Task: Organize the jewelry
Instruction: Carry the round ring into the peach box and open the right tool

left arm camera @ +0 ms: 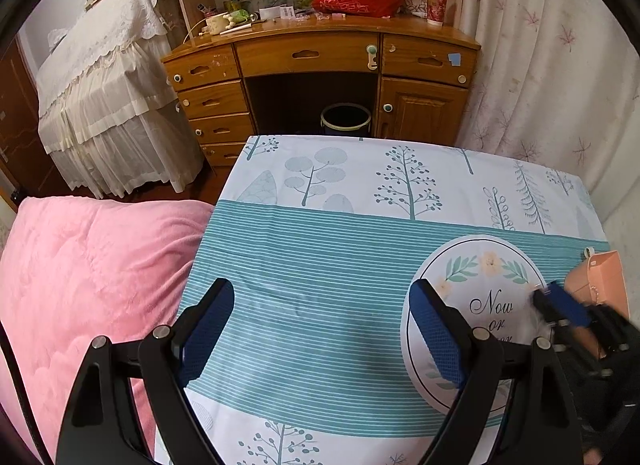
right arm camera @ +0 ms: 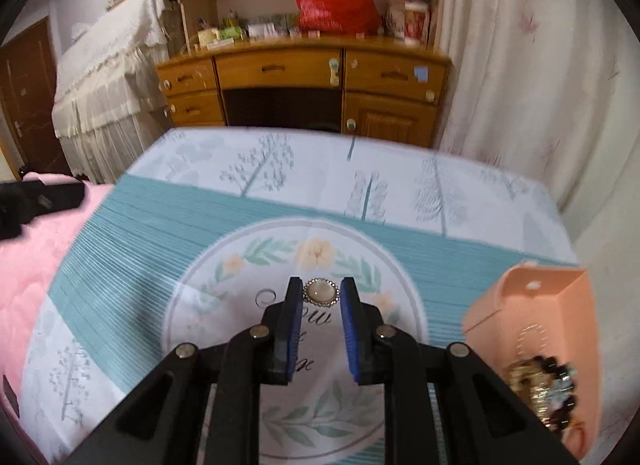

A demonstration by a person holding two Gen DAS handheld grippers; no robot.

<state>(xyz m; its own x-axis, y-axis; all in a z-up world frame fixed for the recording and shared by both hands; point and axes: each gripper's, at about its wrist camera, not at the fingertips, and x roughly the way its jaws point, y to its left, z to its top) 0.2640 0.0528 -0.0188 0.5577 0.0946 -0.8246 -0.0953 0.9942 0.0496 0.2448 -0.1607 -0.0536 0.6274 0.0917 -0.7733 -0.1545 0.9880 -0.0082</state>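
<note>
Between the narrowed jaws of the right gripper (right arm camera: 320, 292) a pearl brooch (right arm camera: 320, 293) is held and should be carried level to the peach box (right arm camera: 536, 305), while the left gripper (left arm camera: 324, 319) is kept wide apart, empty.

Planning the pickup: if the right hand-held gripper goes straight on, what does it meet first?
Likely the pearl brooch, between the right hand-held gripper tips on the tablecloth; contact unclear.

black jaws, blue pads (right arm camera: 352, 341), seemingly silver screws.
</note>
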